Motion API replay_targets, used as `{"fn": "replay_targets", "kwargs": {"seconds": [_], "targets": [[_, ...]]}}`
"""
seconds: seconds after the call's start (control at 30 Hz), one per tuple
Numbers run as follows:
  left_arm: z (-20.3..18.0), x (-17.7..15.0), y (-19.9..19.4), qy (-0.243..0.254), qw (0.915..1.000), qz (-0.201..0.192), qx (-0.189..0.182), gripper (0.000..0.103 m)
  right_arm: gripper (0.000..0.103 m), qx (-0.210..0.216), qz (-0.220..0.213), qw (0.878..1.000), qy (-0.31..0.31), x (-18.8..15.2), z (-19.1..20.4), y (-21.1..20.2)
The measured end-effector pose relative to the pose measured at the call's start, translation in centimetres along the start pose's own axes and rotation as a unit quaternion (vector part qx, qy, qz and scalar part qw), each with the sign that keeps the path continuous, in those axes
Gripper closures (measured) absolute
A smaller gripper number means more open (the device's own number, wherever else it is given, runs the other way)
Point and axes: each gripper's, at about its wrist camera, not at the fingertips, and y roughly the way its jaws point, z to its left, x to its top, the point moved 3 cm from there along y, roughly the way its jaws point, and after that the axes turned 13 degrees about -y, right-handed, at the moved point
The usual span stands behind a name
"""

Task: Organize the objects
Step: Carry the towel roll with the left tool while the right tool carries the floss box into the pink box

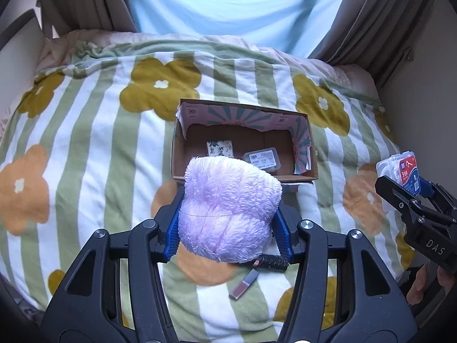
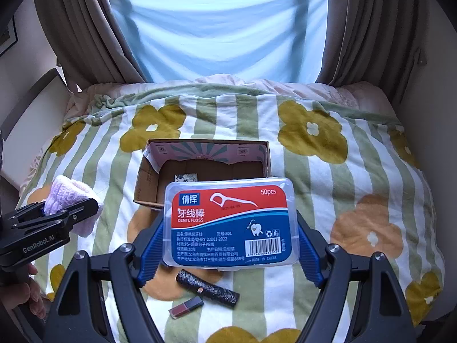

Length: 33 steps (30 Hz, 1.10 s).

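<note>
My left gripper [image 1: 228, 217] is shut on a fluffy lilac cloth [image 1: 228, 205] and holds it above the bed, just in front of an open cardboard box [image 1: 302, 131]. The box holds a small patterned packet [image 1: 220, 147] and a clear plastic case [image 1: 262, 158]. My right gripper [image 2: 230, 243] is shut on a clear dental floss box with a red and blue label [image 2: 231, 220], in front of the cardboard box [image 2: 145, 177]. The cloth [image 2: 68, 197] and left gripper also show at the left of the right wrist view. The floss box [image 1: 405, 171] shows at the right of the left wrist view.
A flowered, green-striped quilt [image 2: 342, 188] covers the bed. On it, near me, lie a black roll [image 2: 207, 285] and a reddish lip gloss tube [image 2: 185, 307]; the tube also shows in the left wrist view [image 1: 244, 284]. Curtains [image 2: 365, 28] and a pale blue blind stand behind the bed.
</note>
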Motion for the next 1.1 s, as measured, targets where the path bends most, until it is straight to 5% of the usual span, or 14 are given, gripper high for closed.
{"fn": "replay_targets", "kwargs": {"seconds": [0.47,1.1], "targets": [[-0.9,7.1,13.6,0.007,0.9980,0.059,0.019,0.053,0.027,0.019,0.045,0.999,-0.006,6.8,-2.0,13.1],[-0.3,5.7,28.9,0.025,0.9874,0.150,0.044,0.053,0.027,0.074,0.147,0.986,0.028,6.6,-0.7,30.0]]}}
